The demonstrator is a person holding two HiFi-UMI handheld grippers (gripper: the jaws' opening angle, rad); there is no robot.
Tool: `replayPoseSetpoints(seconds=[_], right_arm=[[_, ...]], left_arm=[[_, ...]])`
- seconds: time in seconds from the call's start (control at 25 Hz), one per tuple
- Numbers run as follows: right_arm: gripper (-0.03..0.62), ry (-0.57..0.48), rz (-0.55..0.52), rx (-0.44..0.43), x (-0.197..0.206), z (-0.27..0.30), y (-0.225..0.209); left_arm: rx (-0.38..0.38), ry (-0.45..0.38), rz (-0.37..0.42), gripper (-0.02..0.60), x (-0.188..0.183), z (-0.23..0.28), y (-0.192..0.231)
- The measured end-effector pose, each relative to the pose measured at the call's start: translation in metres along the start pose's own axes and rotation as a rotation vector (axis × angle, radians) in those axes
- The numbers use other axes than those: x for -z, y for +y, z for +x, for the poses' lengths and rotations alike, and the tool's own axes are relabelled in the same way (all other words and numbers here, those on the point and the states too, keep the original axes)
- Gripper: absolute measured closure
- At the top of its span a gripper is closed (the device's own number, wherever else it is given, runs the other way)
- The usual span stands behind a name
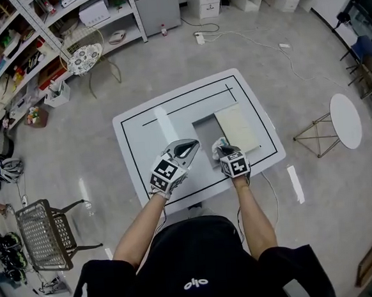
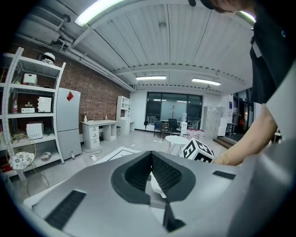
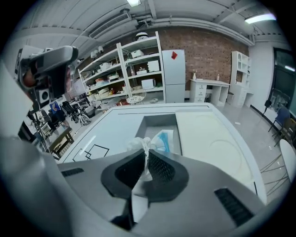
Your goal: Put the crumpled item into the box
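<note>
The crumpled item [image 3: 147,144] is a white wad with a pale blue part. It sticks up out of my right gripper [image 3: 145,153], which is shut on it. In the head view this gripper [image 1: 220,149] hangs over the near right corner of the open grey box [image 1: 202,132], and the wad [image 1: 219,143] shows at its tip. The box's grey inside [image 3: 155,124] lies straight ahead in the right gripper view. My left gripper [image 1: 188,146] is at the box's near left edge. Its jaws [image 2: 151,155] meet at the tips with nothing seen between them.
A cream lid [image 1: 237,127] lies flat beside the box on the right, also in the right gripper view [image 3: 210,143]. The white table [image 1: 140,135] bears black lines. On the floor stand a wire basket [image 1: 44,234], a round side table [image 1: 345,120] and shelving [image 1: 48,27].
</note>
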State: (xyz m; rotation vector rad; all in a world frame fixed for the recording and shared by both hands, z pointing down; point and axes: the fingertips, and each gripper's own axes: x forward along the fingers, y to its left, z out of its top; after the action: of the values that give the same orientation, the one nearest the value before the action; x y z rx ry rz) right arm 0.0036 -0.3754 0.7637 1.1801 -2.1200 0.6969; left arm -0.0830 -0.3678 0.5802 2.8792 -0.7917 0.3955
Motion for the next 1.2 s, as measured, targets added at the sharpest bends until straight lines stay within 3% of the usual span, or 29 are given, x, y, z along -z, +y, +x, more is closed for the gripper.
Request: replayPoseSetpoints(seconds=[0.28,0.6,0.96,1.2], right_arm=[[0.56,0.104,0.015,0.026,0.025,0.022,-0.003],[0.56,0.122,0.022,0.018,0.035,0.029,0.0],[0.504,0.095,0.035,0.031,0.03,0.022,0.001],[0.505,-0.024,0.026,0.045,-0.008,-0.006,0.001]], left_arm=[[-0.017,0.002,-0.008,0.575,0.006,-0.008,0.002],[-0.042,0.002,-0.019,0.575,0.011,-0.021,0.005],[-0.058,-0.001,-0.022,0.575,0.014,-0.029,0.004],[-0.085,-0.018,-0.021,0.574,0.006,-0.035,0.011]])
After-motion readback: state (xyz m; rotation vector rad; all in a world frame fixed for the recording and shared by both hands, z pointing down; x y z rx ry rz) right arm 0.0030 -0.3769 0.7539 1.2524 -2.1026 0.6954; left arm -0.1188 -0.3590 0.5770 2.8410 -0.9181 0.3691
